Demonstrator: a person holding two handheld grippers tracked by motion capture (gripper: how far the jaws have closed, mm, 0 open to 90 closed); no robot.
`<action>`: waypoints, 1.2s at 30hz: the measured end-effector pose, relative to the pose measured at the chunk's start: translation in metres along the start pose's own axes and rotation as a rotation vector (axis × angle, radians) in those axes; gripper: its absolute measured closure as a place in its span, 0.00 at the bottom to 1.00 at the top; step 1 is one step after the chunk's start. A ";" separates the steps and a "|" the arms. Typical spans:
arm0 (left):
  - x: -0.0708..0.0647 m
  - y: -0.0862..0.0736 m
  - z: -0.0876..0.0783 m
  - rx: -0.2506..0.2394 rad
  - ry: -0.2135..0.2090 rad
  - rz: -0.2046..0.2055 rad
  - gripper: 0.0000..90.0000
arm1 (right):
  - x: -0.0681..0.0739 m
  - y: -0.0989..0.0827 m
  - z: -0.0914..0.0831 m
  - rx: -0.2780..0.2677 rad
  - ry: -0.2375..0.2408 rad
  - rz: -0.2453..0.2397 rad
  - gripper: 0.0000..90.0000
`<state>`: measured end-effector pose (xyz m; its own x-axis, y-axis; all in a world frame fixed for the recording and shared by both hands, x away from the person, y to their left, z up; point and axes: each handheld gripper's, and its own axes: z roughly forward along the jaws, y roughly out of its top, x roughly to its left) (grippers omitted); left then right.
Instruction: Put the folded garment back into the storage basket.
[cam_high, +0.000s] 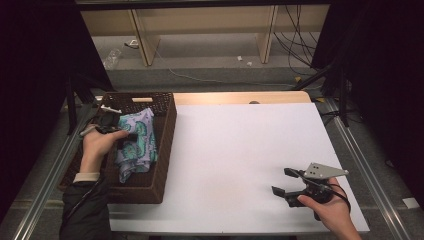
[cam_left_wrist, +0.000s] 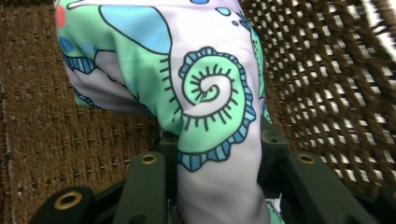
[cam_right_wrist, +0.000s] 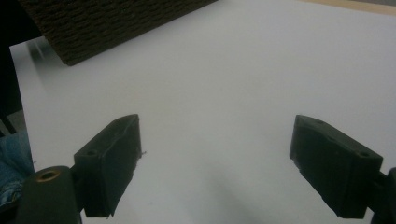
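Printed cloth (cam_left_wrist: 205, 93), pale with green and blue swirls, lies closest to the lens in the left gripper view, a fold of it running down between the two black jaws of the left gripper (cam_left_wrist: 217, 186). Those jaws stand close together on the fold and appear clamped on it. From the high view the cloth (cam_high: 136, 141) sits crumpled inside the woven basket (cam_high: 167, 150), which stands at the left edge of the white table surface (cam_high: 240, 155); the left gripper (cam_high: 120, 134) reaches in over the basket's left wall.

Judging from this, the step in hand is handling the cloth within the basket. To do it well, the grip should stay on a thick gathered fold rather than a single edge, and any lift should go straight up so the fabric clears the basket walls without dragging on the weave.

Near the front right corner of the surface the right gripper (cam_high: 289, 182) hovers with its jaws wide apart, nothing between them, well apart from the basket.
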<state>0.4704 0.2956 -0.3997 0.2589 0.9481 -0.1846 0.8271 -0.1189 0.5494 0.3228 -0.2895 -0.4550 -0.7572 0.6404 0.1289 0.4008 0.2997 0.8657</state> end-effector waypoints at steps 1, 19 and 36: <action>0.001 0.000 0.001 0.003 0.015 0.003 0.67 | 0.000 0.000 0.000 0.000 0.000 0.000 0.19; 0.005 0.001 -0.009 -0.069 0.149 -0.055 0.69 | 0.000 0.000 0.000 0.000 0.000 0.003 0.19; 0.017 -0.013 0.029 0.168 0.194 -0.048 0.67 | 0.000 0.000 0.000 -0.001 0.004 0.002 0.19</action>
<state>0.4782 0.3050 -0.4338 0.1303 0.9907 -0.0384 0.9114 -0.1044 0.3981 0.3228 -0.2890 -0.4553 -0.7587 0.6378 0.1326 0.4018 0.2978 0.8659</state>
